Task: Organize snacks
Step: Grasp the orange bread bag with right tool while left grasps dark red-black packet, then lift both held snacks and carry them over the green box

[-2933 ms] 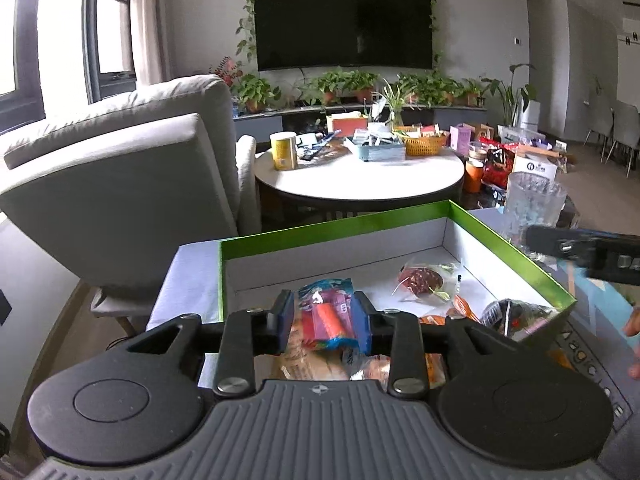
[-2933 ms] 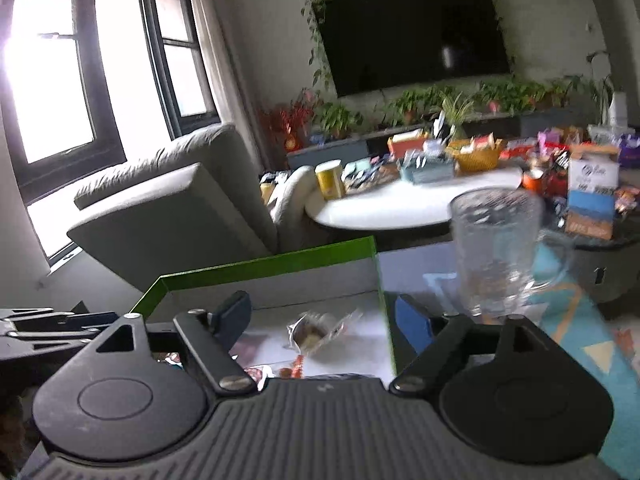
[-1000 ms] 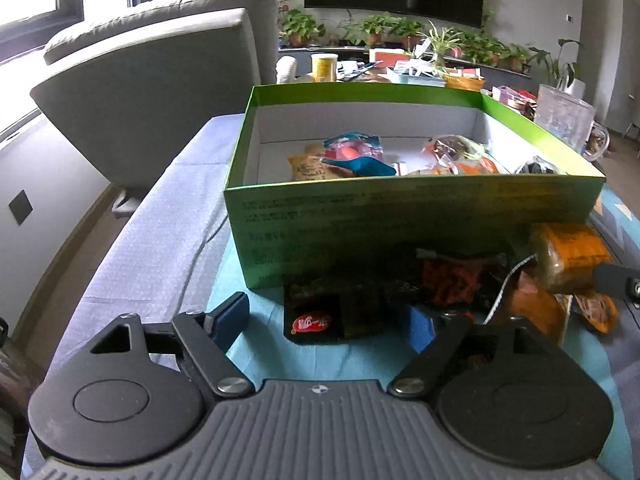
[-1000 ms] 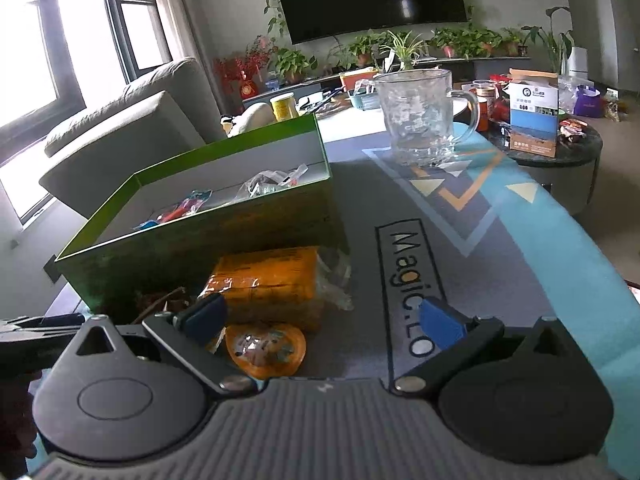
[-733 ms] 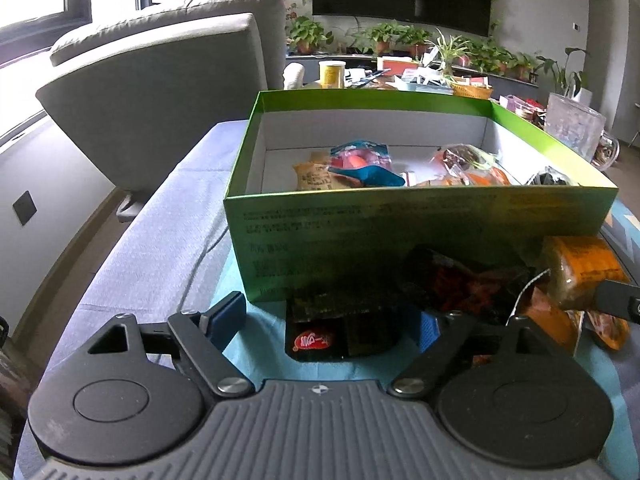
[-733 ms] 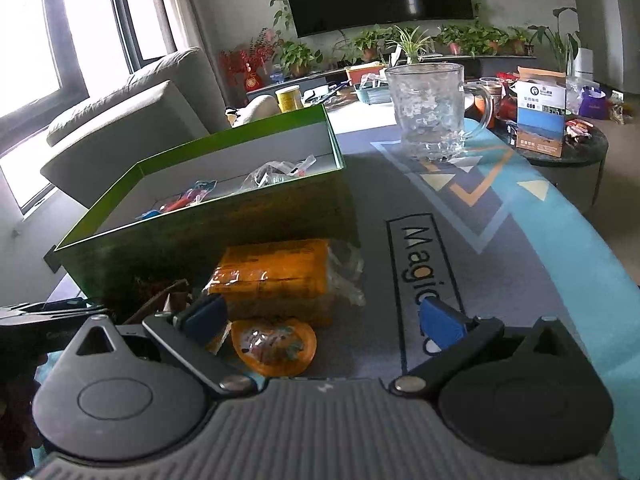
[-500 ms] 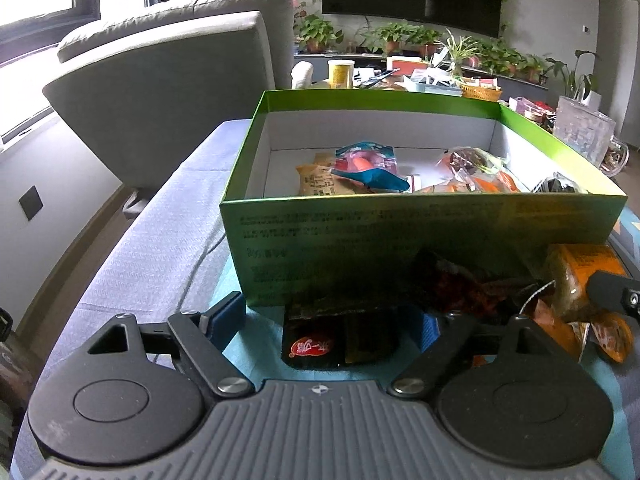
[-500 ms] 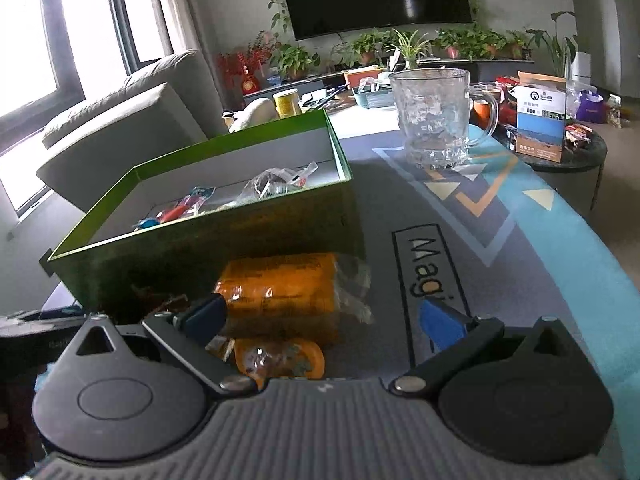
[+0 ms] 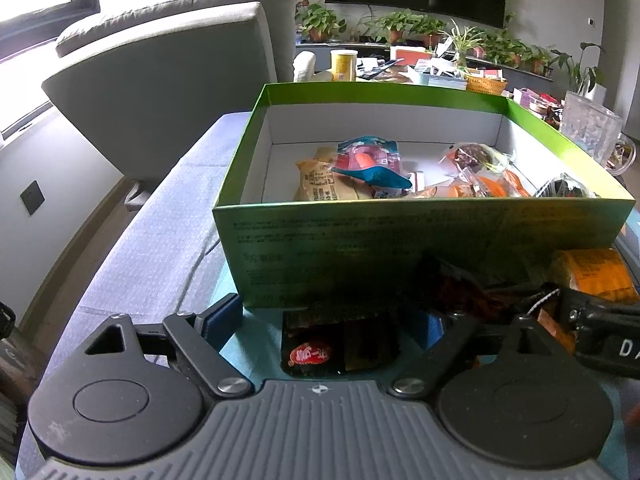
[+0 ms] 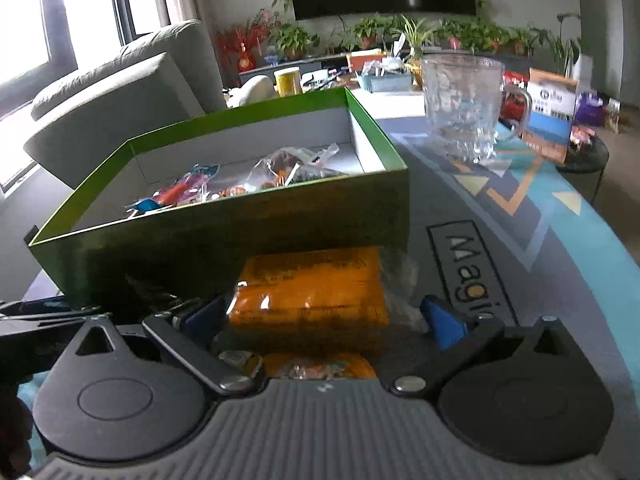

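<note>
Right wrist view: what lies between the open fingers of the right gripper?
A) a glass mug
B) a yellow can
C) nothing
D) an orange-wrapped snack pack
D: the orange-wrapped snack pack lies on the mat between the spread fingers of the right gripper, just in front of the green box.

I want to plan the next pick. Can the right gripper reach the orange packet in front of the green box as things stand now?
Probably yes. The right gripper is open, and the orange packet lies between its fingers with nothing in front of it. The green box wall stands close behind the packet, which may limit going deeper.
</note>
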Tool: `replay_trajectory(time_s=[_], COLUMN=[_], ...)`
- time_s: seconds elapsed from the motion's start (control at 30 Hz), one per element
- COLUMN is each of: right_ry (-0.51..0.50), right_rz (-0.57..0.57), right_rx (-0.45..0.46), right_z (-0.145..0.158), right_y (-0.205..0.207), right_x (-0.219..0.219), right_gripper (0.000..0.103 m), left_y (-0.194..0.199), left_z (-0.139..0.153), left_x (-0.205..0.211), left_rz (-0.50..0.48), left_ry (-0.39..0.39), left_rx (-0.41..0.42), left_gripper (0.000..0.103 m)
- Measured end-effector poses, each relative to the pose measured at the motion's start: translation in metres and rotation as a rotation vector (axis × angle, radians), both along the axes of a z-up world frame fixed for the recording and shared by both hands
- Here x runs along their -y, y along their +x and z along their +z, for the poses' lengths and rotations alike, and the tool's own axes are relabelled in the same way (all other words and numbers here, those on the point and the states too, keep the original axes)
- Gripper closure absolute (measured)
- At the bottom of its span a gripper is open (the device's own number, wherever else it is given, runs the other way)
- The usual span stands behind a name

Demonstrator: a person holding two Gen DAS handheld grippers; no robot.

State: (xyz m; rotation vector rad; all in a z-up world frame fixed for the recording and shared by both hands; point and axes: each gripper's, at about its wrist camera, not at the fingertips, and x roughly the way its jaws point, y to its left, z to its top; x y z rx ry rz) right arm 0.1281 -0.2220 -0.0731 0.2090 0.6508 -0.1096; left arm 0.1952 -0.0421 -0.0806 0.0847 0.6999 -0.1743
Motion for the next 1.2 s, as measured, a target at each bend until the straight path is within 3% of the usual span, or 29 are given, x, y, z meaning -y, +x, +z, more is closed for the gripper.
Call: replay_trajectory(time_s=[0.1,0.17,0.2,0.57,0.87,1.2], right_ry=[-0.024,-0.043,-0.048,0.039,0.078,0.082], right_rz=[0.003,0.012,0.015,-0.041,-0.073,-0.060], right_rx=[-0.014,-0.017,-0.013,0.032,0.092,0.147], right_z=[-0.001,-0.001,0.000,0.006,0.016,0.028], right_y=[0.004,0.005,0.004,-0.019,-0.038,-0.051], right_x=[-0.002,-0.003,-0.004,0.019,0.032,0.035], right_gripper=[0.032,0.033,0.033,0.033,0.033,0.033], left_y=[0.002,0.000,-0.002,-0.029,-0.059,-0.072], left_z=[0.000,-0.001,0.000,0.004,0.026,0.044], left_x=[0.001,-0.001,-0.004,-0.037,-0.045,-0.038], left_rz=[0.013,0.031,0.023,0.066,0.042,0.007], left_ry=[-0.001,-0.012,-0.022,-0.051,-0.052,-0.068], left_rx=[-0.002,0.019,0.035,0.038,0.129,0.176], left_gripper=[0.019,0.030,0.048,0.048,0.048,0.048])
